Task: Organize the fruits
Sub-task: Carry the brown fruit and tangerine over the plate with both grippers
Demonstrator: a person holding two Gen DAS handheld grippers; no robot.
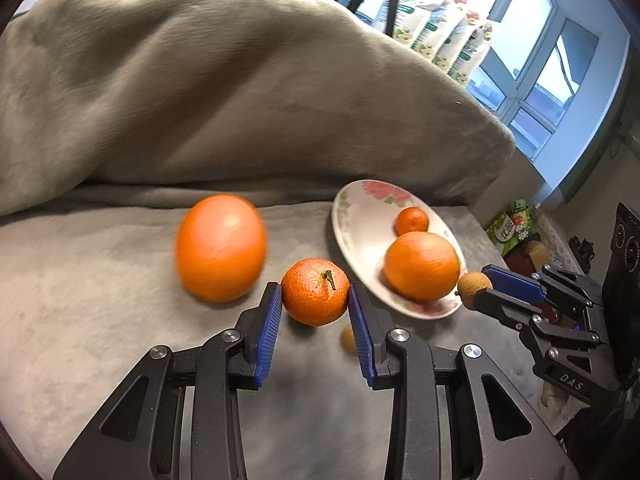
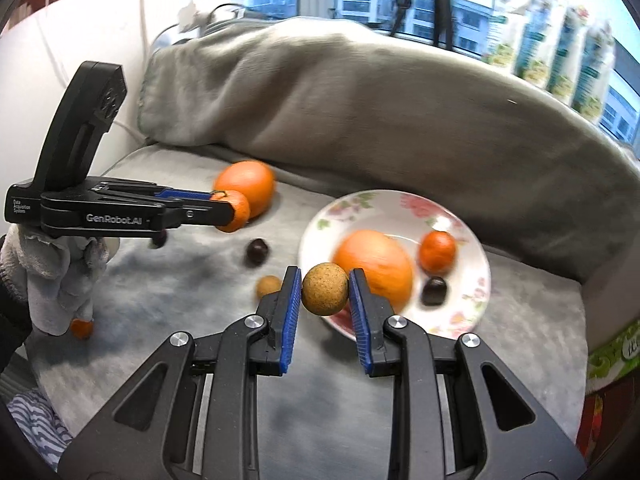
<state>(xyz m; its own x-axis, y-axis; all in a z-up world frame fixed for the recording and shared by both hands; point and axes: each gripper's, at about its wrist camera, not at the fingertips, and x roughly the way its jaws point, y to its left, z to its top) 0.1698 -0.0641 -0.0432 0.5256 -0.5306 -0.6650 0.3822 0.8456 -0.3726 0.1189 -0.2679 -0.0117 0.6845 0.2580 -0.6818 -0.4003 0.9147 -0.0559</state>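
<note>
My left gripper (image 1: 315, 300) is shut on a tangerine (image 1: 315, 291) with a green stem, held just above the grey cushion; it also shows in the right wrist view (image 2: 234, 210). My right gripper (image 2: 325, 290) is shut on a tan longan (image 2: 325, 289), held at the near rim of the floral plate (image 2: 472, 300); the longan also shows in the left wrist view (image 1: 473, 286). The plate (image 1: 356, 220) holds a big orange (image 2: 374, 268), a small tangerine (image 2: 437, 251) and a dark chestnut (image 2: 434, 290). Another big orange (image 1: 221, 247) lies on the cushion left of the plate.
A grey blanket (image 2: 360, 112) is heaped behind the fruit. On the cushion lie a second longan (image 2: 268, 286), a dark chestnut (image 2: 257, 251) and a small orange fruit (image 2: 81, 328) near the gloved hand. Boxes (image 1: 516, 232) stand past the cushion's right edge.
</note>
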